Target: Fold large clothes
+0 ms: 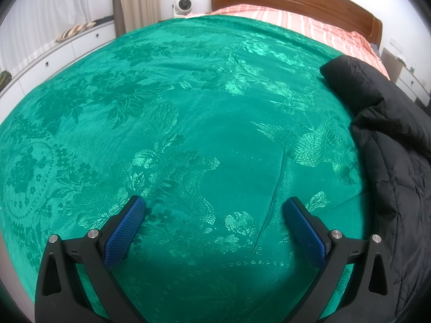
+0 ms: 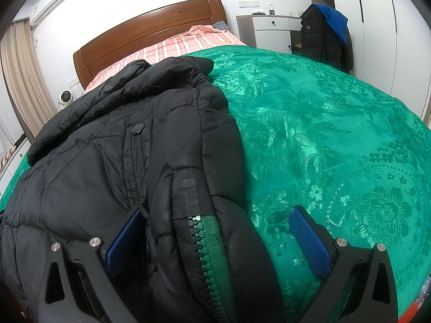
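So I've got a black quilted puffer jacket [image 2: 107,161] lying on the shiny green floral bedspread [image 2: 336,134], collar end pointing away from my right claw [image 2: 215,228] toward the wooden headboard [image 2: 150,24]. The right claw is spread wide with nothing pinched: the jacket's folded front edge with the green-backed zipper [image 2: 207,253] runs up between its blue pads, the left pad pushed against the padded fabric, the right pad over bare bedspread.

My left claw [image 1: 214,223] is also wide and holding nothing, hovering over bedspread. From there the jacket [image 1: 390,148] sits off to the right, just past the right finger.

Handling guess: the thing looks puffy and soft, probably light for its bulk, and that nylon shell looks slick. A pinch on a fat quilted panel would likely squish and slide out. I'd go for the zipper edge or a stitched seam, where it's thinner and firmer. The springy fill will probably want to unfold itself, so each fold likely needs pressing flat. Can't see the hem or either cuff from here.
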Demonstrator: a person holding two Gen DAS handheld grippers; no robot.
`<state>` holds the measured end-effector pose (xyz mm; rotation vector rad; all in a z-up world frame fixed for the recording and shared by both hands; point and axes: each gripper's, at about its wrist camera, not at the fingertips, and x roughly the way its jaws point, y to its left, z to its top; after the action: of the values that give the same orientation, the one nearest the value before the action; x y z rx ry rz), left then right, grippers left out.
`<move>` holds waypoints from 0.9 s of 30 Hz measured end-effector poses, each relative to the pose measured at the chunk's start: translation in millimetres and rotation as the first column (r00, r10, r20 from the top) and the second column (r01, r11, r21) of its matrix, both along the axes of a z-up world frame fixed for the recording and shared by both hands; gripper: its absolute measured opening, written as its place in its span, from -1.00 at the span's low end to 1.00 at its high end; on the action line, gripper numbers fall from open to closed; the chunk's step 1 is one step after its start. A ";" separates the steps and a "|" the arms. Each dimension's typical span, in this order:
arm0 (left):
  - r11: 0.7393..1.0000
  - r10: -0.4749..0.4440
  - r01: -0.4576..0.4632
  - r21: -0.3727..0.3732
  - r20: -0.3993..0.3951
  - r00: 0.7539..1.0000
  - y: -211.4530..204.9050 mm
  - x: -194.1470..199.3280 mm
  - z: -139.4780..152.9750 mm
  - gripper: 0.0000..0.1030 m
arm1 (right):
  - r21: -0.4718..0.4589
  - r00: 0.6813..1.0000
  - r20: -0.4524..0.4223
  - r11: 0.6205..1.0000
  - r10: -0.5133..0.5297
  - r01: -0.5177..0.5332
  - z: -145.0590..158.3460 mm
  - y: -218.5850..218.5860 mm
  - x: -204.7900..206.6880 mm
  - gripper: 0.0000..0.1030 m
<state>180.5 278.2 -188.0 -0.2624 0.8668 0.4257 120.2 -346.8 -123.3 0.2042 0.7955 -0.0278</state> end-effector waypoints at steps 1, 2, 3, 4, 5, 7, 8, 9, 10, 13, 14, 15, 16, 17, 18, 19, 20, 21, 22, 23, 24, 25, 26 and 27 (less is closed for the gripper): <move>1.000 0.000 0.000 0.000 0.000 1.000 0.0 0.1 0.0 0.99 | 0.000 1.000 0.000 1.000 0.000 0.000 0.0 0.0 -0.1 1.00; 1.000 0.000 0.000 0.000 0.000 1.000 0.1 0.0 -0.1 0.99 | 0.000 1.000 0.000 1.000 0.000 0.000 0.0 0.0 0.1 1.00; 1.000 0.000 0.000 0.000 0.000 1.000 0.1 0.1 -0.1 0.99 | 0.000 1.000 0.000 1.000 0.000 0.000 0.0 0.0 0.2 1.00; 1.000 0.000 0.000 0.000 0.000 1.000 0.1 0.2 -0.1 0.99 | 0.000 1.000 0.000 1.000 0.000 0.000 -0.1 0.0 -0.1 1.00; 1.000 0.000 0.000 0.000 0.000 1.000 0.3 0.0 -0.1 0.99 | 0.000 1.000 0.000 1.000 0.000 0.000 0.0 0.0 0.1 1.00; 1.000 0.000 0.000 0.000 -0.001 1.000 0.3 0.3 -0.2 0.99 | 0.000 1.000 0.000 1.000 0.000 0.000 -0.1 0.0 -0.1 1.00; 1.000 0.000 0.000 -0.002 -0.004 1.000 0.7 0.5 -0.3 0.99 | 0.000 1.000 0.000 1.000 0.000 0.000 0.0 0.0 0.1 1.00; 1.000 0.000 0.000 -0.008 -0.011 1.000 1.7 1.0 0.2 0.99 | 0.001 1.000 0.000 1.000 0.001 -0.001 0.0 -0.1 0.2 1.00; 1.000 0.000 0.000 -0.017 -0.022 1.000 3.1 1.7 1.3 0.99 | 0.004 1.000 -0.001 1.000 0.003 -0.003 0.2 -0.5 0.1 1.00; 0.998 0.012 -0.016 -0.056 -0.076 0.997 7.4 1.5 10.8 0.99 | 0.038 0.999 -0.018 0.999 0.030 -0.030 5.4 -5.6 0.5 1.00; 0.997 0.010 -0.016 -0.079 -0.072 0.997 8.0 -0.9 16.0 0.98 | 0.074 0.999 -0.016 0.997 0.031 -0.030 9.9 -12.2 -1.9 0.99; 0.989 -0.016 0.013 -0.149 -0.022 1.000 7.9 -10.7 27.7 0.98 | 0.101 1.000 -0.010 0.995 0.017 -0.015 14.9 -19.3 -5.4 0.99; 0.980 -0.039 0.041 -0.194 0.015 0.999 6.5 -17.1 34.2 0.98 | 0.140 1.000 0.006 0.990 -0.011 0.011 23.0 -30.1 -11.9 1.00; 0.957 -0.087 0.103 -0.271 0.070 0.994 3.0 -28.5 44.3 0.99 | 0.185 0.999 0.022 0.982 -0.038 0.033 31.5 -42.1 -18.8 0.99; 0.934 -0.130 0.155 -0.322 0.096 0.987 -1.3 -36.3 49.4 0.99 | 0.221 0.998 0.026 0.974 -0.050 0.043 37.9 -51.7 -23.1 1.00; 0.917 -0.160 0.187 -0.352 0.105 0.982 -5.6 -41.0 51.0 0.99 | 0.253 0.999 0.011 0.967 -0.048 0.044 42.7 -61.7 -25.7 1.00; 0.887 -0.207 0.232 -0.398 0.105 0.973 -13.3 -47.9 50.5 0.99 | 0.267 0.999 -0.024 0.963 -0.028 0.034 44.4 -68.0 -25.9 1.00; 0.867 -0.238 0.257 -0.426 0.099 0.966 -19.4 -52.1 48.0 0.99 | 0.273 0.996 -0.084 0.962 0.013 0.010 43.2 -71.7 -25.3 1.00; 0.838 -0.291 0.295 -0.459 0.080 0.953 -31.3 -57.9 41.9 0.99 | 0.276 0.989 -0.135 0.961 0.057 -0.017 40.6 -72.3 -25.7 1.00; 0.823 -0.332 0.320 -0.470 0.060 0.942 -41.8 -62.0 36.7 0.99 | 0.278 0.982 -0.165 0.960 0.086 -0.038 38.7 -71.7 -26.8 1.00; 0.815 -0.363 0.340 -0.469 0.045 0.931 -50.7 -65.2 33.0 0.99 | 0.289 0.970 -0.204 0.955 0.134 -0.072 35.7 -68.5 -31.3 1.00; 0.806 -0.406 0.374 -0.459 0.031 0.913 -63.4 -69.6 29.4 0.99 | 0.302 0.959 -0.222 0.948 0.175 -0.103 34.2 -64.6 -36.1 1.00; 0.802 -0.440 0.405 -0.440 0.025 0.898 -73.5 -73.0 28.2 0.99 | 0.323 0.945 -0.239 0.936 0.225 -0.141 32.4 -59.3 -41.3 1.00; 0.799 -0.465 0.430 -0.420 0.021 0.885 -82.1 -75.8 28.4 0.99 | 0.342 0.931 -0.255 0.925 0.260 -0.164 29.9 -55.3 -44.7 1.00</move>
<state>104.8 196.1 -159.5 -0.4190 1.0651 -0.2040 75.5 -402.1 -93.4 0.4231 1.1195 0.2855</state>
